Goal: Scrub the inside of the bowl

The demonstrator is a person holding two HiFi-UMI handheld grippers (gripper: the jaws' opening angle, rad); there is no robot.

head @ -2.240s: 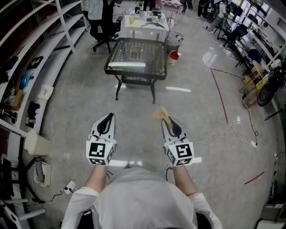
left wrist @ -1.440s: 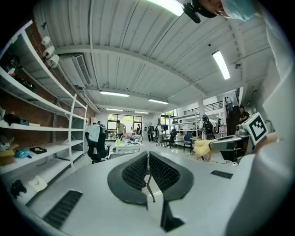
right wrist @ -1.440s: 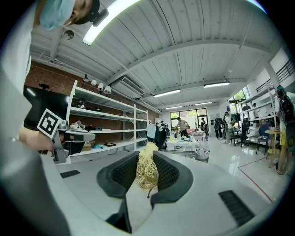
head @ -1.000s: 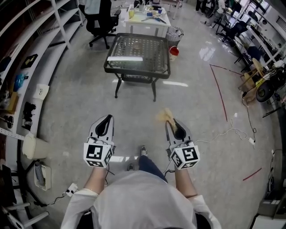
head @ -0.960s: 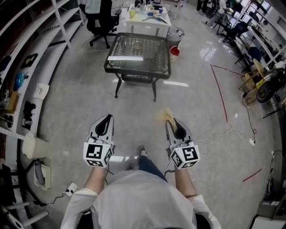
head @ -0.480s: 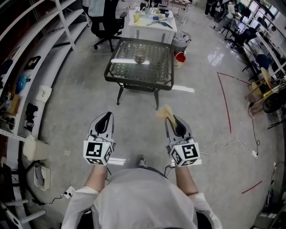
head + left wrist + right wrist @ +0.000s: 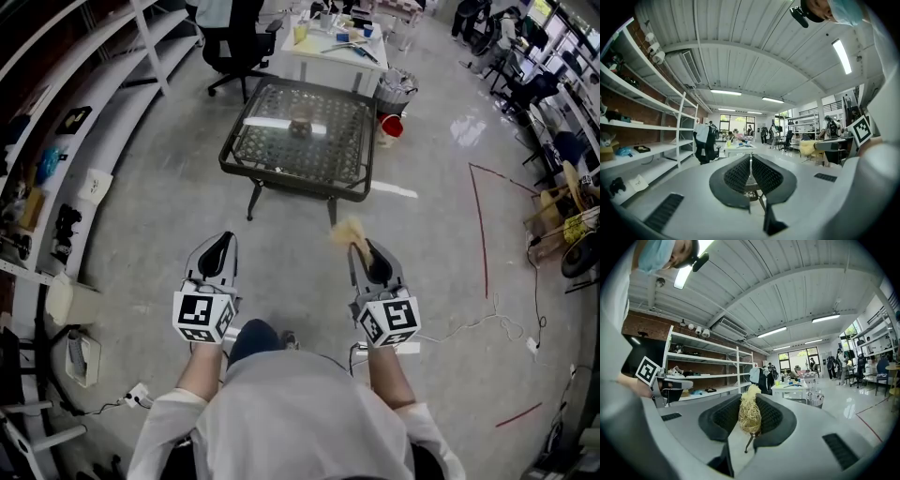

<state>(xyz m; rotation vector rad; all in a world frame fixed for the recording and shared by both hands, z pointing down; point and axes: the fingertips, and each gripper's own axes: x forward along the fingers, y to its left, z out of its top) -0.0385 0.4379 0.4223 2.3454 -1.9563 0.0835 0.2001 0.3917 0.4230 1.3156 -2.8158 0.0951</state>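
Workshop floor: table (image 7: 324, 159) nearer now, bowl (image 7: 301, 123) atop; we approach, left gripper (image 7: 224, 242) closed empty, right gripper (image 7: 362, 249) clamping scrubber (image 7: 348, 232); scrubbing unstarted.

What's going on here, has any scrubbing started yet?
Not yet. A person holds a pair of tongs in each hand and is out on the open floor, some way short of the dark mesh-top table. The right tongs are shut on a straw-coloured scrubber. The left tongs are shut with nothing in them. A small round object on the table, likely the bowl, sits untouched and far from both tongs.
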